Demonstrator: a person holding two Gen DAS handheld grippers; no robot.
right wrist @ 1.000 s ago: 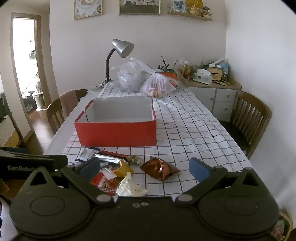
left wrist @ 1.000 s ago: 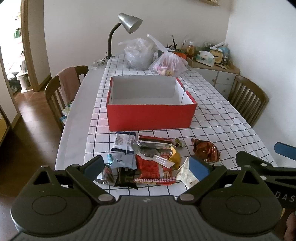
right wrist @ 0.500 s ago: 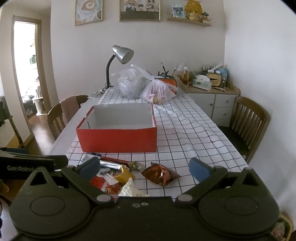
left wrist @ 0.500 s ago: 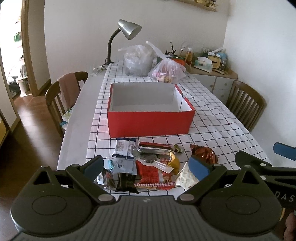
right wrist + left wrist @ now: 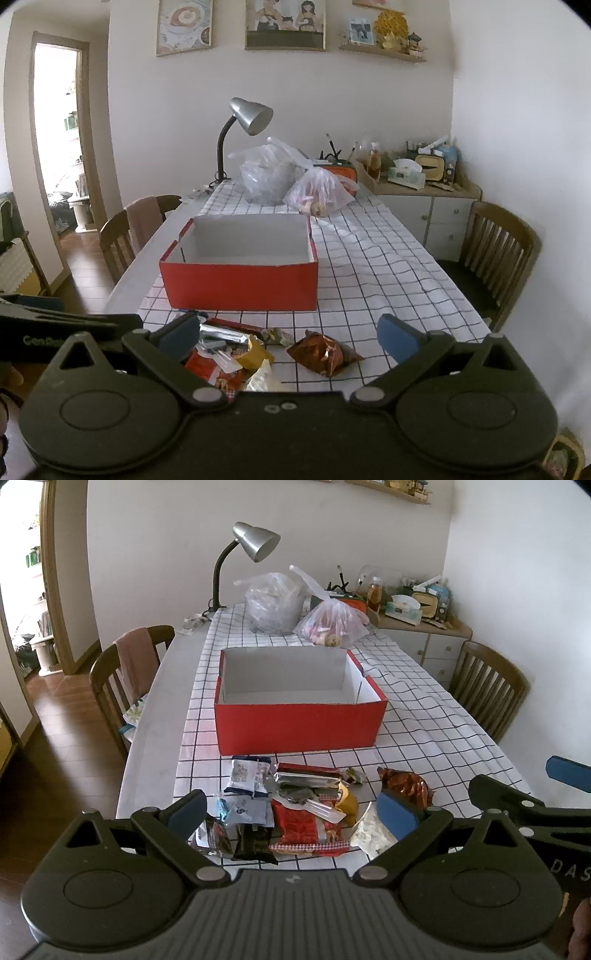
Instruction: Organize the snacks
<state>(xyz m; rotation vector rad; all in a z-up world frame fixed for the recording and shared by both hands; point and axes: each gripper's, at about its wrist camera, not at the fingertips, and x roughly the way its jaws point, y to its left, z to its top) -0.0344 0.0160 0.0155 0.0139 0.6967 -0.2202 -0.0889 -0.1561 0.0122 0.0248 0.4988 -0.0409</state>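
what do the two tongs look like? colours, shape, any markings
Both alike: matte black bodies, two round pivot housings, angled link arms with silver rivets, blue pads on the fingertips. The left tongs have a ribbed top plate; their side reads "GenRobo", partly hidden. The right tongs show "DAS" on the side. No cables visible.

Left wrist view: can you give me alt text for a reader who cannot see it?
The open left tool hovers over a pile of snack packets on a checked tablecloth, in front of an empty red box. Holding nothing, the right tool enters at right.
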